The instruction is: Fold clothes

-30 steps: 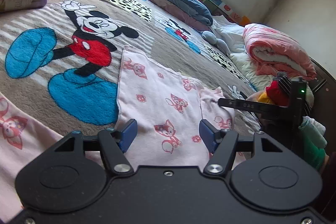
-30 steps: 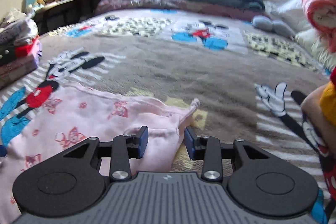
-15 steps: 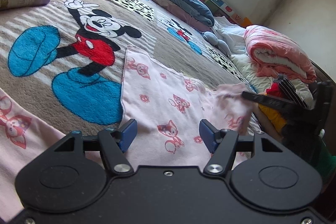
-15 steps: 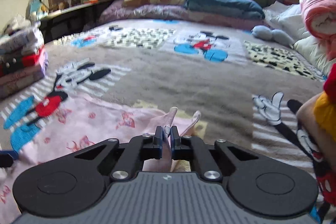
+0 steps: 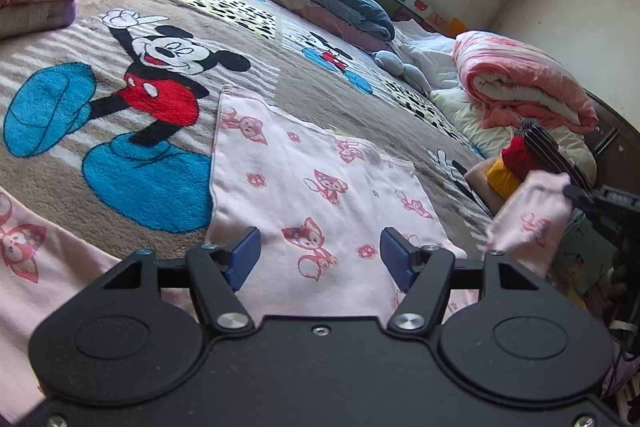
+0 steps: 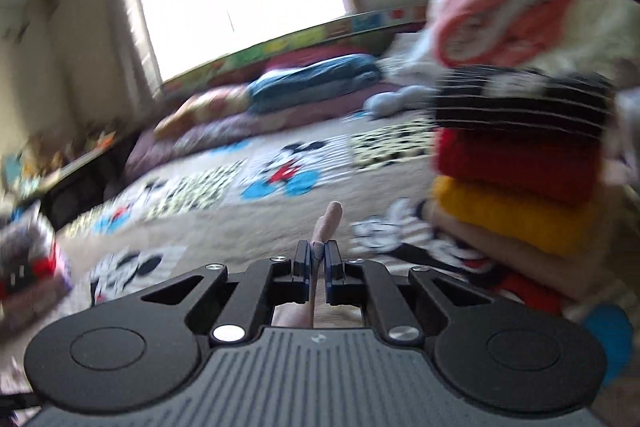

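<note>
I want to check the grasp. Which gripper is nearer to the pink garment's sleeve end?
Right. The right gripper is shut on the sleeve end, holding it lifted off the bed. The left gripper is open over the garment's flat body, off to the side of that sleeve.

Black left hand-held gripper (image 5: 320, 253), blue pads (image 5: 244, 257) (silver screws)

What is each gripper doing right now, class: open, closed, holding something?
Left gripper: open, above the pink garment, gripping nothing.
Right gripper: shut on a sleeve of that garment, lifted off the blanket.
</note>
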A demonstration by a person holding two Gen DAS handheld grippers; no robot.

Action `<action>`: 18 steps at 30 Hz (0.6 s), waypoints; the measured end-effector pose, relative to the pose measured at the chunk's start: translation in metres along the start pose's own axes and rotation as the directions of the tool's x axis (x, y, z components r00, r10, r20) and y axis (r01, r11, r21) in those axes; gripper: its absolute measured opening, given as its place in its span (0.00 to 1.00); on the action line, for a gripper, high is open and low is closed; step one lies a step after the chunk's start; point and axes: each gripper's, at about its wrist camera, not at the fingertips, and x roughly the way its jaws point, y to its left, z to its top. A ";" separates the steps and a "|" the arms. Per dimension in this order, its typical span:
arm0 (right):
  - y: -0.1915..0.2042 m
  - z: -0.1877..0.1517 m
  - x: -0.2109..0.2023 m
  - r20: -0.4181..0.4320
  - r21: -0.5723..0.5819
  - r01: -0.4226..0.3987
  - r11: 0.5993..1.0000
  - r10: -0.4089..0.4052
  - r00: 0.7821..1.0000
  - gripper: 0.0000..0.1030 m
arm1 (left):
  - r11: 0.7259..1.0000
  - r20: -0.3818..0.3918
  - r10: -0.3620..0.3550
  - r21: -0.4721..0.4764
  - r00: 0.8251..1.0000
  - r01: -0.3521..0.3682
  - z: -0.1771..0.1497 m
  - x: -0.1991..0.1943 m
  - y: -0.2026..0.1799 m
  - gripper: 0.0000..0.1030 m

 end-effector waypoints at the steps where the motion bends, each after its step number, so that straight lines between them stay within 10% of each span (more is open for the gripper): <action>1: -0.011 -0.003 -0.008 0.008 0.031 0.013 0.999 -0.013 1.000 0.08 | 1.000 -0.001 0.000 0.005 1.000 0.000 -0.001 0.000 -0.001 0.63; 18: -0.122 -0.073 -0.077 0.020 0.335 0.147 0.931 -0.163 0.986 0.08 | 0.992 -0.018 0.000 0.125 1.000 0.002 -0.013 0.007 -0.020 0.63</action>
